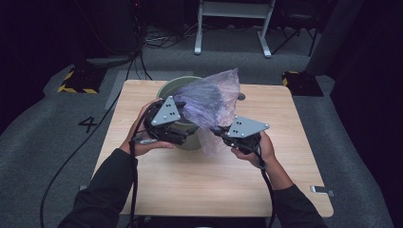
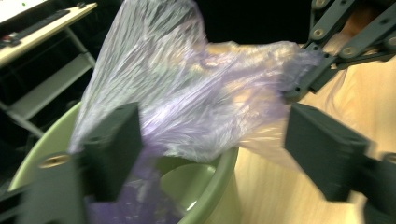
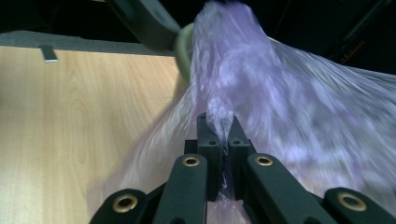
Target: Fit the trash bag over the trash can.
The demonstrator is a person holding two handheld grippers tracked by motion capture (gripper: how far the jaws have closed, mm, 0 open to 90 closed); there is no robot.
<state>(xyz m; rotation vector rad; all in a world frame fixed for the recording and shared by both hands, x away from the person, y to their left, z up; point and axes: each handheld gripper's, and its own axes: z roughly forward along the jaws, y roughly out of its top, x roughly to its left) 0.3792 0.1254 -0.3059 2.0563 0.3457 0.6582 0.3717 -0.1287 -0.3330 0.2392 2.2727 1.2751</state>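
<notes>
R gripper fingers pinching purple bag edge | L gripper fingers spread, straddling bag film at green bin rim | bag draped over bin, mid-counter

- The bag is thin, see-through purple plastic film, crinkled and faintly shiny.
- The bin looks like smooth pale green plastic with a soft sheen.
- The table is light wood with visible grain, matt.
- The right gripper has matt black jaws with brass-coloured rivets.
- The floor is grey, rough carpet.
</notes>
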